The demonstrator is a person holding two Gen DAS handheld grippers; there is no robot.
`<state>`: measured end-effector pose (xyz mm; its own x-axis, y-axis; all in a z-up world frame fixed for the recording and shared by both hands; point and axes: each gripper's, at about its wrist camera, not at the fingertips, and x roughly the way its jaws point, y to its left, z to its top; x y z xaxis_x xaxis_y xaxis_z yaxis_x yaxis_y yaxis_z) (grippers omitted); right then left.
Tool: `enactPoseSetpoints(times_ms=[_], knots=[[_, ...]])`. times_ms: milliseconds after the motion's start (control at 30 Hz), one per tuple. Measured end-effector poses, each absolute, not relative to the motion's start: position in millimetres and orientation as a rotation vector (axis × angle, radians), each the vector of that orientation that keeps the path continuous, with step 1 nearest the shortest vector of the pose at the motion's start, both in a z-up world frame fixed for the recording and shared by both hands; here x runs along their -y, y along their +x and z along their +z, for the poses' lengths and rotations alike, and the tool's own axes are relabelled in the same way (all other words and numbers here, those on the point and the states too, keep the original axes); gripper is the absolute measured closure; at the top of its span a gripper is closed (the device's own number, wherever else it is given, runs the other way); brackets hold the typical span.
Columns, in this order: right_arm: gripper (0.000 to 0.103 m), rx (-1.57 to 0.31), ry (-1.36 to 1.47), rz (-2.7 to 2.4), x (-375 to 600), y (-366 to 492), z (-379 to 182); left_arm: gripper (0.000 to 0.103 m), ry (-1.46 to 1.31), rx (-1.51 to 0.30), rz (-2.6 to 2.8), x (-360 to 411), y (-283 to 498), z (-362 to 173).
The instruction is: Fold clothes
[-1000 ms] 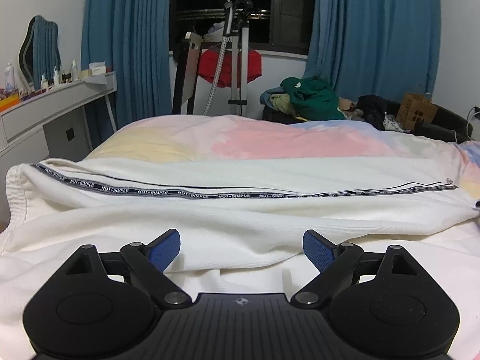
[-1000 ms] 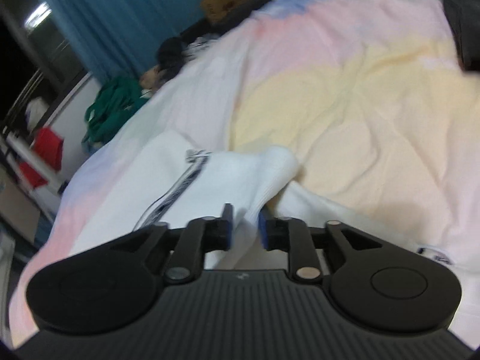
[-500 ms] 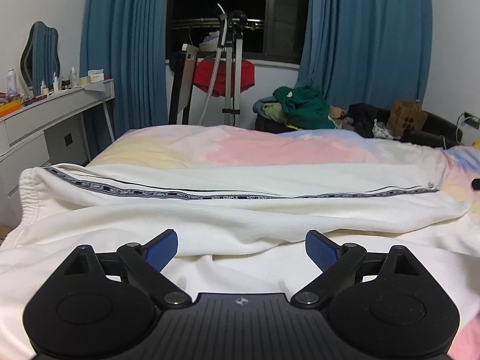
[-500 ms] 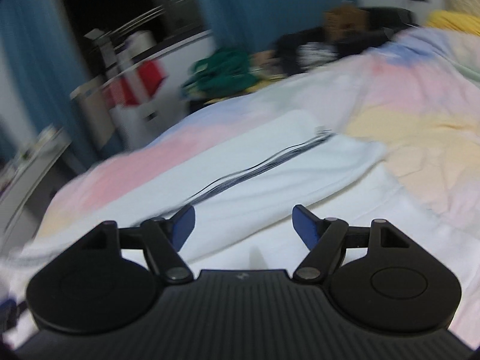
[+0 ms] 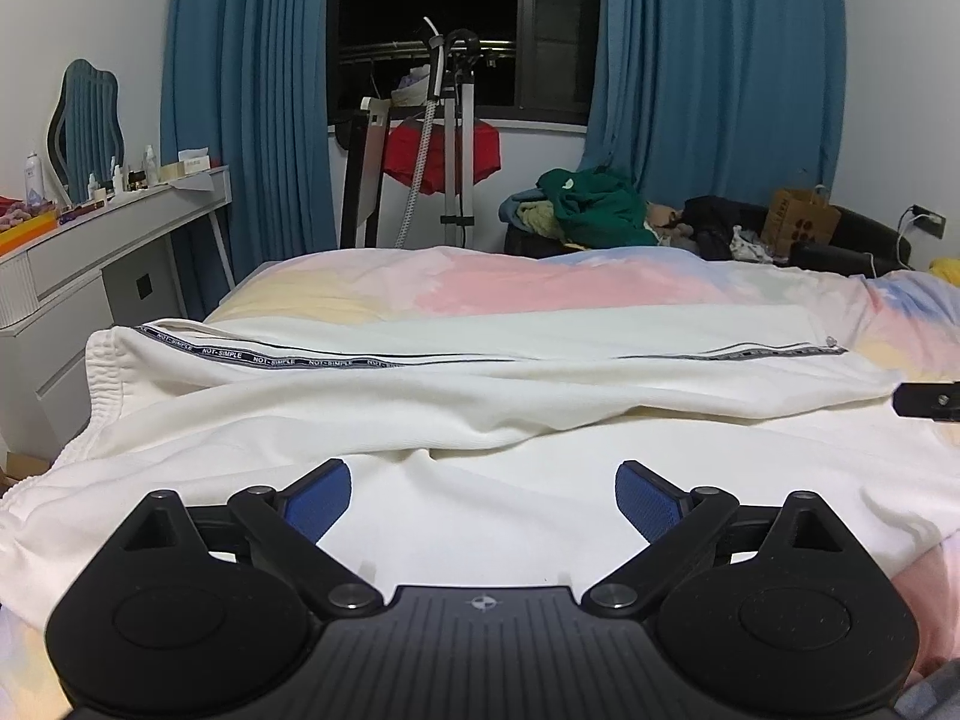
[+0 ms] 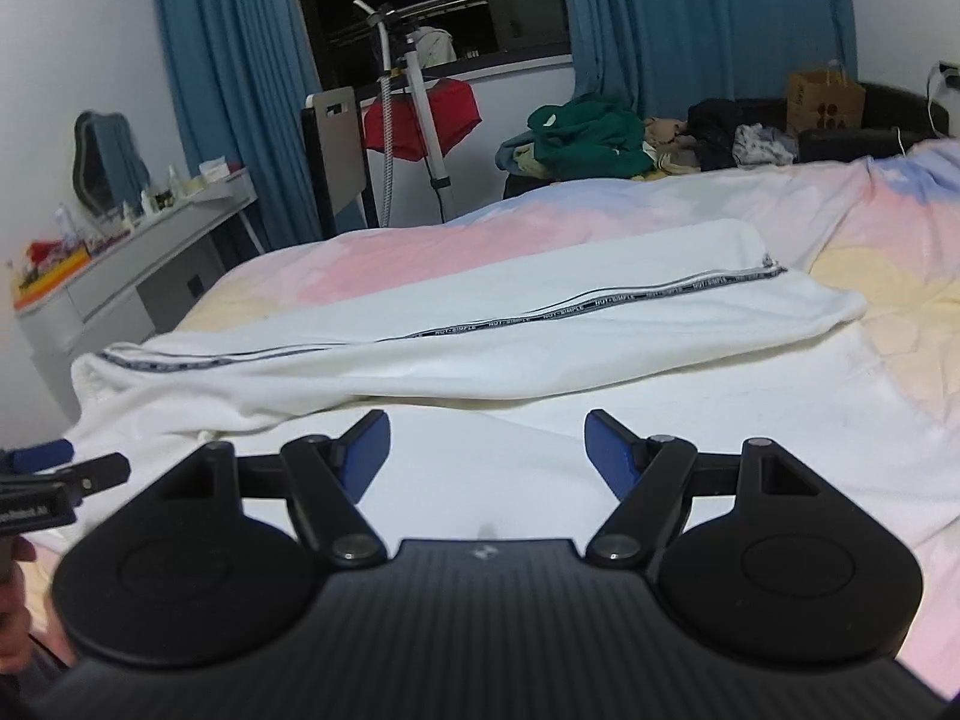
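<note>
The pastel bed cover lies ahead of both grippers. On it the white trousers lie folded lengthwise, just beyond the fingertips. The left gripper is opening, nothing between its jaws. The right gripper stands open and empty.

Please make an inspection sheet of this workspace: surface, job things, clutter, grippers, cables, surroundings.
Surface: bed with pastel cover.
Job's things: white trousers, one leg folded over the other, printed side stripe up.
Clutter: clothes pile, paper bag behind bed.
Grippers: left gripper opening, nothing between; right gripper open, empty.
Cables: charger cord at wall socket.
Surroundings: blue curtains, dresser, mirror.
</note>
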<state>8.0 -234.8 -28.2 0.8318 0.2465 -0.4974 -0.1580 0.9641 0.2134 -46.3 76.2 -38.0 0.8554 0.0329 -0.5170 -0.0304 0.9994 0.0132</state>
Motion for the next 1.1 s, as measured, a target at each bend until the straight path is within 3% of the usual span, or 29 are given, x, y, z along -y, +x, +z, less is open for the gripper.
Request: enactPoseSetpoints(times_ms=[433,700,900,1100], knots=[[0.030,-0.577,0.170,0.173,232,16,-40,0.006,-0.083,-0.614,0.070,-90,-36,-48],[0.030,-0.592,0.232,0.112,247,19,-45,0.006,-0.272,-0.657,0.219,-151,-36,-41],[0.030,-0.583,0.352,0.063,272,16,-44,0.006,-0.549,-0.691,0.412,-237,-55,-24],[0.030,-0.560,0.552,0.010,316,15,-43,0.006,-1.059,-0.730,0.562,-337,-97,-47]])
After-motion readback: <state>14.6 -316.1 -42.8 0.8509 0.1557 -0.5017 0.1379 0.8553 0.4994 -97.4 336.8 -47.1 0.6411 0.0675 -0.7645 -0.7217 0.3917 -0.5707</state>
